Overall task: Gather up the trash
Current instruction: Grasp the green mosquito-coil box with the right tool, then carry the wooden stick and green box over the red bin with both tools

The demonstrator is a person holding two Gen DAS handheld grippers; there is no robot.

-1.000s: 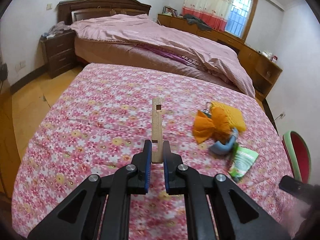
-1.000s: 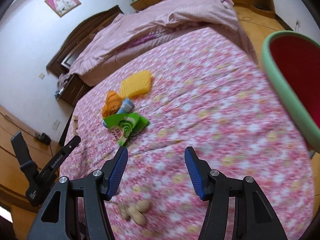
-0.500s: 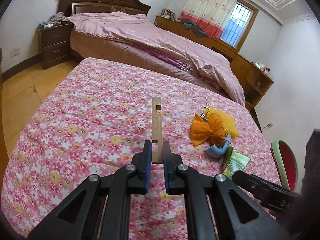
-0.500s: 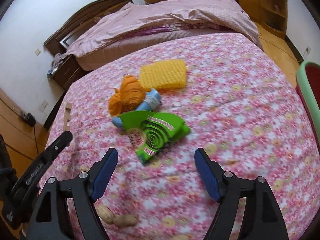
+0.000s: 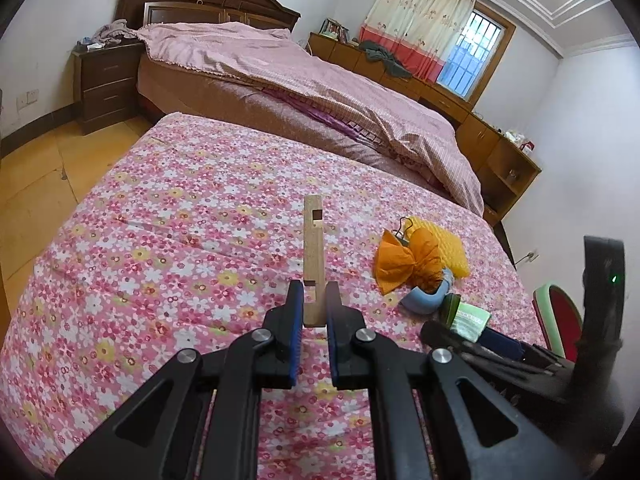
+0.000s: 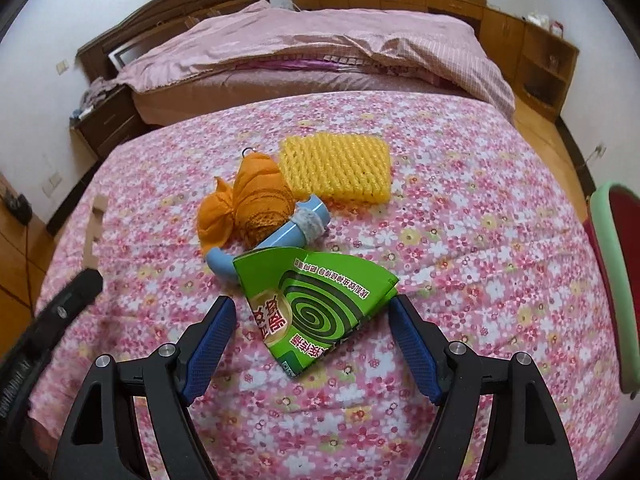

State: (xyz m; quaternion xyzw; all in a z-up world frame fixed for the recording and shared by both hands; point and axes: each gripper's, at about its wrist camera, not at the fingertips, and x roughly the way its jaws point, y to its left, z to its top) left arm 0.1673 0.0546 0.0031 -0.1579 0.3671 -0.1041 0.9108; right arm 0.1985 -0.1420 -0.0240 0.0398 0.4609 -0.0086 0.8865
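Note:
My left gripper [image 5: 314,292] is shut on a notched wooden strip [image 5: 313,240] that sticks up and forward over the floral tablecloth [image 5: 180,220]. My right gripper [image 6: 312,308] points down at a flattened green mosquito-coil box [image 6: 316,304], which lies on the cloth between its blue pads. The jaws are closing, and the pads stand at the box's edges without visibly pressing. Just beyond the box lie a blue pipe elbow [image 6: 276,236], an orange mesh bag [image 6: 256,200] and a yellow foam net [image 6: 336,168]. The left wrist view shows the same heap [image 5: 408,260] to its right.
A red bin with a green rim [image 6: 612,280] stands off the table's right edge. A bed with a pink quilt [image 5: 320,80] lies behind the table, with a nightstand [image 5: 108,84] to its left and wooden cabinets [image 6: 532,52] along the far wall.
My right gripper has swung left and forward from the peanuts near the table's front to the green box, which now lies between its jaws. The left gripper holds the strip as before.

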